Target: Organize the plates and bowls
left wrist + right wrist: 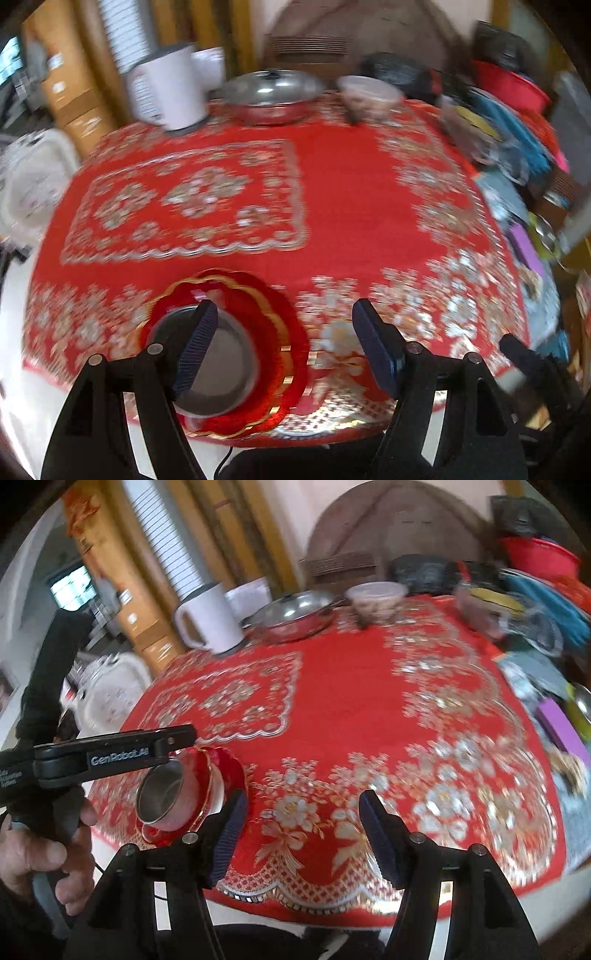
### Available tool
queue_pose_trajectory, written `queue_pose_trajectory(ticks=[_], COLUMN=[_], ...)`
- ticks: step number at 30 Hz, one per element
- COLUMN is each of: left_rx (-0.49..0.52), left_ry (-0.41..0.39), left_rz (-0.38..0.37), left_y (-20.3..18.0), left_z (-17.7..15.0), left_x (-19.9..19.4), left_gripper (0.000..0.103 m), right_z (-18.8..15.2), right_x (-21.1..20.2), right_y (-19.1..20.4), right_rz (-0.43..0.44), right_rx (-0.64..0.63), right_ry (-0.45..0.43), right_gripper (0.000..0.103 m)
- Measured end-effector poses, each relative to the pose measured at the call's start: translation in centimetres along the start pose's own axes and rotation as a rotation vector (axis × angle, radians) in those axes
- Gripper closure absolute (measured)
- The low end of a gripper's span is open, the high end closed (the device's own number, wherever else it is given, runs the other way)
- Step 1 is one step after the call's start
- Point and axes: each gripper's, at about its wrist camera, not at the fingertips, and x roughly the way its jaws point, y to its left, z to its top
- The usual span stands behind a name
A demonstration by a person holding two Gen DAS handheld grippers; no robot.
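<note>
Left gripper [284,347]: jaws spread, empty, beside the steel bowl [218,369].
Bowl: nested on red scalloped plates [273,325], stacked at counter [351,206] edge.
Right gripper [303,834]: jaws spread, empty.

Bowl [218,369] on plates [273,354], near table edge

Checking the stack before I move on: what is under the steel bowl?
The steel bowl sits on red gold-rimmed plates, at least two. The plate centres beneath it are hidden.
</note>
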Motion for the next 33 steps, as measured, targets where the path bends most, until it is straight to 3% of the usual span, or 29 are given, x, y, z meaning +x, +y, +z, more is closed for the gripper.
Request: queue_pose_trajectory(ticks=[3,9,18,27,28,29,32,33], left_rx=[-0.056,-0.186,-0.340,-0.392,-0.400,-0.407,-0.412,-0.413], left_ry=[-0.013,0.025,0.025,0.018,0.014,0.003,-0.028,-0.031], left_rz=[0.081,0.152,0.197,0.240,0.241,0.236,0.258,0.264], left_y=[1.1,3.7,7.6,9.4,9.6,9.9,10.2,10.2], left_z=[-0.3,-1.5,-2.0,-2.1,-2.1,-2.2,-2.4,-2.4], left_x=[-0.5,-0.1,-0.4,-0.7,-0.8,-1.0,-1.6,-1.7], left_gripper=[0.027,0.027,0.027,0.027,0.026,0.018,0.013,0.006], right_z=[1.5,2.7,4.1,5.4,5.4,5.5,5.5,5.5], right_x=[1.3,4.0,6.2,7.8,8.0,8.2,8.5,8.5], right_y=[0.5,2.4,5.9,7.0,7.1,7.3,7.9,8.0], right_rz=[0.058,0.159,0.241,0.283,0.290,0.298,0.322,0.326], right_rx=[-0.075,-0.193,-0.321,-0.361,-0.366,-0.372,-0.394,-0.399], right_ry=[0.023,0.084,0.112,0.120,0.123,0.126,0.135,0.137], right_gripper=[0.038,0.038,0.038,0.038,0.038,0.038,0.038,0.038])
